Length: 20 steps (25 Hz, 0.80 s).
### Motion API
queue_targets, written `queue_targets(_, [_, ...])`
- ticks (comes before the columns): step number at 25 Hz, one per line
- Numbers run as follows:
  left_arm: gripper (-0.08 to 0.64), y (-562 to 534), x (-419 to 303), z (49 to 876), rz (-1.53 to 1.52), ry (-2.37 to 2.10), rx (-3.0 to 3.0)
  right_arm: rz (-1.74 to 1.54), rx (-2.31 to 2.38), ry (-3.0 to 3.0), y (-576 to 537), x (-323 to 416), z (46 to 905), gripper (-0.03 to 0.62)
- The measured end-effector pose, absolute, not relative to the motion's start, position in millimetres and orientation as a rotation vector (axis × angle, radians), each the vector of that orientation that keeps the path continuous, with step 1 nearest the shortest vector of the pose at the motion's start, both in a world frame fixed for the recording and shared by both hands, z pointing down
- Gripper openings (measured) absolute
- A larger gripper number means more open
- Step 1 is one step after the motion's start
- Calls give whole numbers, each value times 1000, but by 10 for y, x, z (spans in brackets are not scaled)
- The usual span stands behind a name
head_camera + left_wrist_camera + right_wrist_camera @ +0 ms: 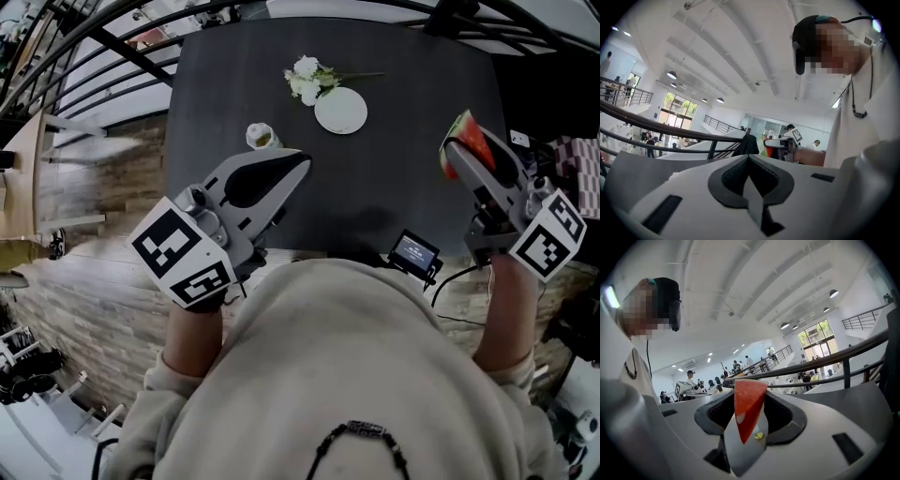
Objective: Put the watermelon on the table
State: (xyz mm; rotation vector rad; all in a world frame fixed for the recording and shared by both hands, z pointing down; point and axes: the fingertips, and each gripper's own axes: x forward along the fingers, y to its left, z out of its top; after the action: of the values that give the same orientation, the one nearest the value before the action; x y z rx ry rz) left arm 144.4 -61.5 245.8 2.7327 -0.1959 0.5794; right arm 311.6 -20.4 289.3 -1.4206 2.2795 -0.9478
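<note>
Two tongs hang over a dark counter (403, 202) in the head view. The right tongs (457, 152) are clenched on a wedge of watermelon (472, 139), which is held in the air, off the surface and close to the counter's right edge. The left tongs (298, 167) are pressed together on nothing, probably kept idle because the one slice needs only one carrier. A small cup (262, 137) sits just ahead of the left tongs. A white plate (340, 110) and a spray of flowers (307, 80) lie farther ahead, between the two tools. Bare surface stretches ahead of the right tongs and toward the left ones, which looks like ample room for setting the slice down away from the edge. A small screen (413, 252) perches on the near rim behind them.

From the left gripper view, the left tongs (749, 161) are shown with their dark pads meeting and nothing between them; a railing (656, 123) crosses beyond the tips.

From the right gripper view, the right tongs (751, 397) pinch the watermelon (747, 404) by its flat faces, point down. That hold should let it be lowered without slipping.
</note>
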Motion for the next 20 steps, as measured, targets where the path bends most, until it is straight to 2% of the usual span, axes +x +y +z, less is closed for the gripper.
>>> queue_targets(4, [2, -365, 462, 2388, 335, -116, 2757, -851, -1591, 2393, 43, 2153, 2518, 202])
queue_targets(7, [2, -218, -52, 2339, 306, -110, 2751, -853, -1587, 2420, 147, 1623, 2457, 202])
queue_targets(20, [2, -106, 162, 2552, 428, -85, 2708, -901, -1558, 2344, 231, 1900, 2857, 202])
